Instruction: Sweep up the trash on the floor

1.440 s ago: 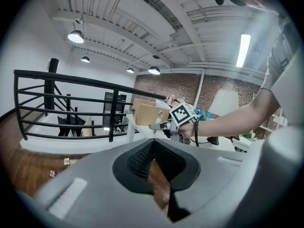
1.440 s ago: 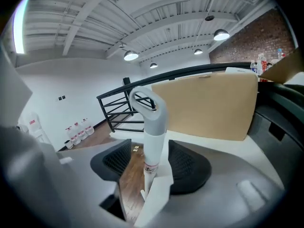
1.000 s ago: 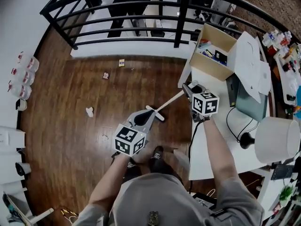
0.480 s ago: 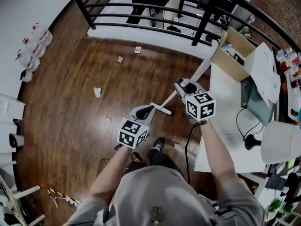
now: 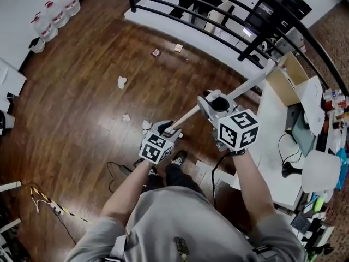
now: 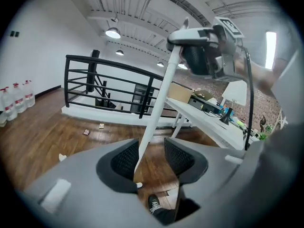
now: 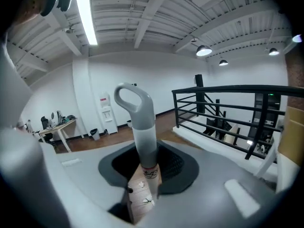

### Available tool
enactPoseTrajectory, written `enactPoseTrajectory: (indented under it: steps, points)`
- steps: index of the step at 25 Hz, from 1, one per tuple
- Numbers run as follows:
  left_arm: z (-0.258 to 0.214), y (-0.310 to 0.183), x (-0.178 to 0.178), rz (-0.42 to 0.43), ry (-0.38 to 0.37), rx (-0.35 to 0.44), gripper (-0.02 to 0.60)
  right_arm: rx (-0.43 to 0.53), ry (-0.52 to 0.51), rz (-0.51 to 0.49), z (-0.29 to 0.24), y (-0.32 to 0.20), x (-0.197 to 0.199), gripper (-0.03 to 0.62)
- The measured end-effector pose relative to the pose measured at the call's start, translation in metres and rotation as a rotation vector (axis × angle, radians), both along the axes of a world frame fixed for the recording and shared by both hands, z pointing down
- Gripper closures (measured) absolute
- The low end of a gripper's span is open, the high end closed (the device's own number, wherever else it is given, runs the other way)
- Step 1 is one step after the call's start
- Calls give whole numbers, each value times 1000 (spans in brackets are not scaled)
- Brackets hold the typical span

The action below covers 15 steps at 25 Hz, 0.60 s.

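A long white broom stick [image 5: 186, 115] slants from my right gripper [image 5: 210, 103] down to my left gripper [image 5: 168, 129]. The right gripper [image 7: 147, 163] is shut on the stick just below its grey looped grip [image 7: 141, 122]. The left gripper's [image 6: 152, 156] jaws are opening, with the stick [image 6: 159, 99] passing between them close to the left pad [image 6: 124, 158]. The stick's lower end is hidden by the gripper body. Paper scraps [image 5: 121, 82] [image 5: 126, 117] lie on the wood floor ahead, and small wrappers [image 5: 156, 53] [image 6: 86, 132] lie near the railing.
A black railing [image 5: 180, 7] on a white base borders the far floor. A white desk [image 5: 272, 146] with a cardboard box [image 5: 292, 83] and a lamp [image 5: 319, 171] stands to the right. Water bottles [image 5: 54, 15] line the left wall. Cables [image 5: 117, 171] trail by my shoes.
The view has swung left, away from the desk and toward the scattered trash. The right gripper has risen with the stick. The left gripper's jaws have spread around the stick.
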<state>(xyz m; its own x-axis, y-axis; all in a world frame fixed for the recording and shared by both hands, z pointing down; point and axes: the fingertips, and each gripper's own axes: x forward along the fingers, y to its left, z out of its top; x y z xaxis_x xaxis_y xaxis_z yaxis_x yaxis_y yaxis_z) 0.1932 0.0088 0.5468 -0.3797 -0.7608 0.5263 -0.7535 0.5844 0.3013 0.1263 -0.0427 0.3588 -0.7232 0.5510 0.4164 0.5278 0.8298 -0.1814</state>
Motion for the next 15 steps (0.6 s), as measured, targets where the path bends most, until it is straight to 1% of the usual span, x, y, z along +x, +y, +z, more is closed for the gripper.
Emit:
enactPoseTrajectory:
  steps: [5,9,10,11,15]
  points:
    - [21,46,6,-86,15,-37,413,-48,-10,-122,-19,82,27,503]
    - [28,75,5,-144,26,-42,413,-69,-1,-217,-28,127,46,502]
    - [30,86,5,-167,26,-41,431,-76,4,-234,-28,137,49,502]
    - [32,96,5,-186,25,-42,468,-83,11,-250,-27,146,51,502]
    - [44,124,8,-224,12,-67,465,-81,38,-301,-15,171,55,502]
